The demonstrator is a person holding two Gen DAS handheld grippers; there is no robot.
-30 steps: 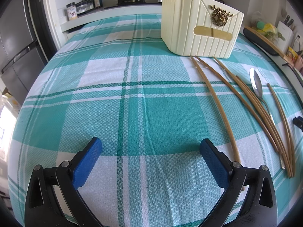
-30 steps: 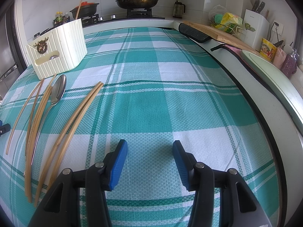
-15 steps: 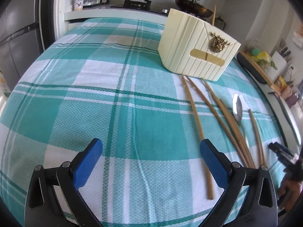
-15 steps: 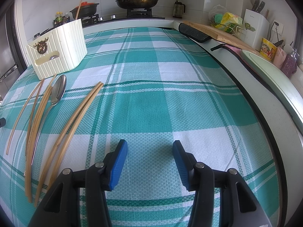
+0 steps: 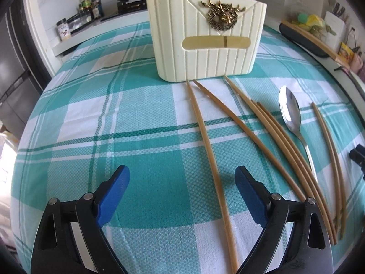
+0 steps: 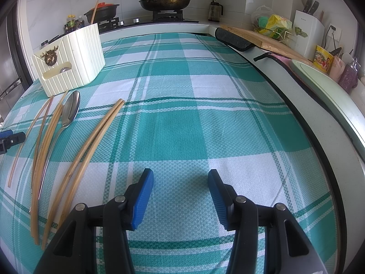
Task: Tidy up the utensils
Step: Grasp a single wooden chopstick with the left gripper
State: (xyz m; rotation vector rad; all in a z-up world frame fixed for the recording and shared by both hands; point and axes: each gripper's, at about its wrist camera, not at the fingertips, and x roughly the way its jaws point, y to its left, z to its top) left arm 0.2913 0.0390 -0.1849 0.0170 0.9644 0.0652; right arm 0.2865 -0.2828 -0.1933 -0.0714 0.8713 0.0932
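Several bamboo chopsticks (image 5: 269,134) and a metal spoon (image 5: 293,118) lie on the teal plaid tablecloth (image 5: 141,150) in front of a cream ribbed utensil holder (image 5: 205,36). My left gripper (image 5: 182,182) is open and empty, low over the cloth, with the leftmost chopstick (image 5: 212,159) running between its fingers. My right gripper (image 6: 180,185) is open and empty over bare cloth, right of a chopstick pair (image 6: 91,150). The spoon (image 6: 68,111), the holder (image 6: 70,64) and the left gripper's tip (image 6: 10,138) show at the left of the right wrist view.
A stove with a pan (image 6: 165,0) and a black pot (image 6: 102,11) stands behind the table. A cutting board (image 6: 262,38), knife block (image 6: 308,34) and green tray (image 6: 330,86) line the right counter. A fridge (image 5: 13,73) stands at the left.
My left gripper has swung right and moved toward the holder, so the leftmost chopstick now lies between its open fingers. The right gripper has not moved.
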